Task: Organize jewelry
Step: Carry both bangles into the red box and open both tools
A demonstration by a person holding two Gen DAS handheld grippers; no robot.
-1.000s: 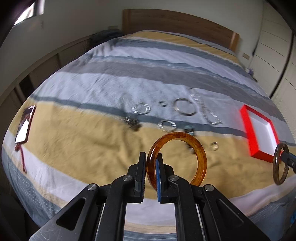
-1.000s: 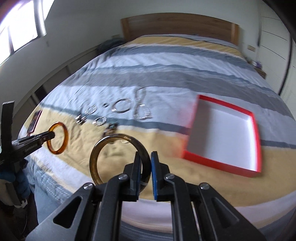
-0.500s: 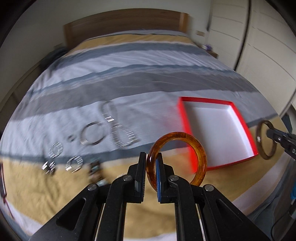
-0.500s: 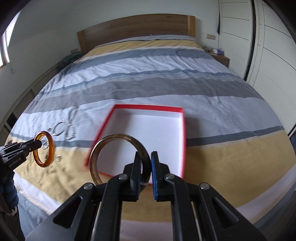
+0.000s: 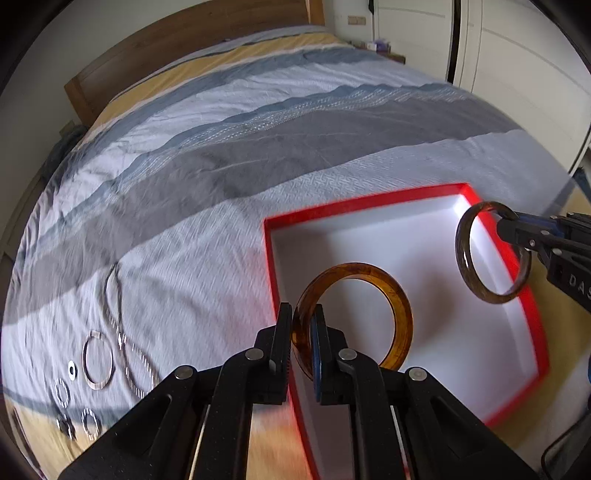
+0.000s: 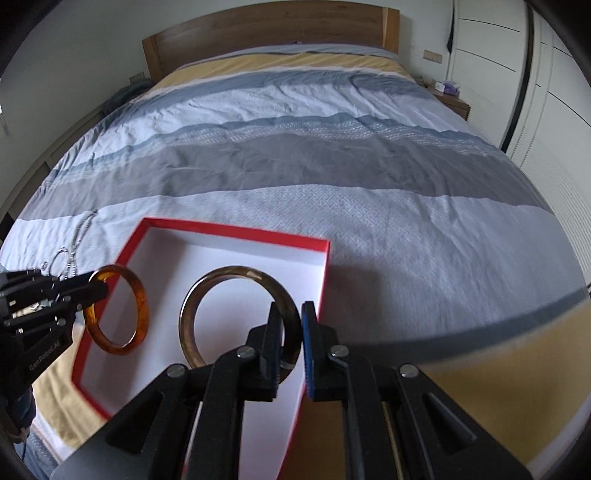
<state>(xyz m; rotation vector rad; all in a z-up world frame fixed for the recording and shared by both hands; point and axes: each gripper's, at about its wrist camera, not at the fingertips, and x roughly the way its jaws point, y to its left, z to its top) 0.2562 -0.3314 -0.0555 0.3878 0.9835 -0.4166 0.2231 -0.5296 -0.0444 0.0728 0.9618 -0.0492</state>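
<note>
L wrist view: your left gripper (image 5: 302,325) is clamped on the amber bangle (image 5: 400,317), held on edge over the white floor of the red box (image 5: 271,258). Only this view shows the loose silver pieces on the bedspread (image 5: 258,147) at lower left: 1 large ring (image 5: 98,363), 3 small rings (image 5: 62,393) that you can count, 1 chain (image 5: 122,332), plus a blurred bit you can't make out. At the right edge, your right gripper (image 5: 504,225) pinches the dark bangle (image 5: 480,291) over the box's right rim.

R wrist view: only here do you see the headboard (image 6: 269,33) whole, w/ a nightstand (image 6: 452,99) at right. Right gripper (image 6: 289,328) is closed tight on the dark bangle (image 6: 207,291), on edge over the box (image 6: 236,230). Left gripper (image 6: 101,286) grips the amber bangle (image 6: 142,306) above the box's left rim. Count: 2 bangles, 1 box, nothing lying in it; the silver pieces show only as a blur at far left.
</note>
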